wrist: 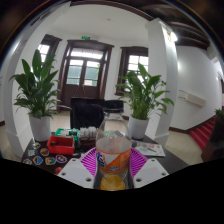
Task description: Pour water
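Plants frame my view. Left potted plant (38,90) stands in a white pot on the far side of the table (160,150), well left of the fingers. Nearer, on the left part of the table, I see small coloured items (55,148): dark round discs and something red; too small to identify.

Centre: bottle (113,155), clear plastic with orange liquid in its lower part, sits between the fingers of my gripper (113,163). Long axis vertical, neck pointing up, upright as far as I can tell. Purple pads (90,162) lie close against both its sides; fingers are narrowed onto the bottle and appear to press it. Bottle's base is hidden, so I cannot tell whether it rests on the table.

Behind the bottle: dark chairs (92,110), then a wooden double door (84,72) in the far wall.

Right: second potted plant (143,95), white pot, beyond the fingers.
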The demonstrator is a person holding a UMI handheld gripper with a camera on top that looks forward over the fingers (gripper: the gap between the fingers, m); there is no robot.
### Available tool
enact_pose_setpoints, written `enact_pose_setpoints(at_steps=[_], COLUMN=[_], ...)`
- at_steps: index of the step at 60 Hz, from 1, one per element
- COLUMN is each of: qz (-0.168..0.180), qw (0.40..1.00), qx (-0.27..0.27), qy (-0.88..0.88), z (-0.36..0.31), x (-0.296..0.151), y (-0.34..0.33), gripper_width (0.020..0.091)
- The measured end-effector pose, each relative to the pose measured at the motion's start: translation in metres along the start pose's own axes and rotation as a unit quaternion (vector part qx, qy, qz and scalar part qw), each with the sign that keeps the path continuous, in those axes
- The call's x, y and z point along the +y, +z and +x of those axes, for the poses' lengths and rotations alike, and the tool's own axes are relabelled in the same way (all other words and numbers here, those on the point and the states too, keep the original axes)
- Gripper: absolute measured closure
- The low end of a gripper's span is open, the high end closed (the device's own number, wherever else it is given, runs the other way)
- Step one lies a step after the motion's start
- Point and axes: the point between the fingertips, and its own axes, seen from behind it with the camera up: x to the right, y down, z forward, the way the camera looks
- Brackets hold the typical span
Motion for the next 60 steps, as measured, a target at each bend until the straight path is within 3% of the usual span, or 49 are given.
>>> enact_pose_setpoints(at_steps=[15, 18, 27, 28, 29, 35, 43, 44, 46, 47, 60], qz=[-0.015, 0.004, 0.017, 0.019, 0.02, 0.025, 0.014, 0.011, 0.005, 0.004, -0.002], qw=[1.0, 0.999, 0.998, 0.998, 0.998, 0.998, 0.997, 0.997, 0.997, 0.996, 0.997], qx=[-0.017, -0.02, -0.033, -0.033, -0.033, -0.033, -0.031, -0.031, -0.036, -0.039, -0.049], qy=[0.017, 0.029, 0.044, 0.046, 0.046, 0.052, 0.07, 0.073, 0.075, 0.074, 0.052], z=[-0.004, -0.004, -0.004, -0.004, -0.004, -0.002, 0.003, 0.003, 0.002, 0.001, 0.008], x=[0.056, 0.055, 0.053, 0.053, 0.053, 0.053, 0.055, 0.055, 0.057, 0.057, 0.072], y=[0.03, 0.029, 0.026, 0.026, 0.026, 0.025, 0.024, 0.023, 0.022, 0.021, -0.016], gripper_width=[0.0711, 0.0707, 0.0708, 0.0658, 0.0682, 0.0666, 0.0595, 0.057, 0.0442, 0.0423, 0.0379])
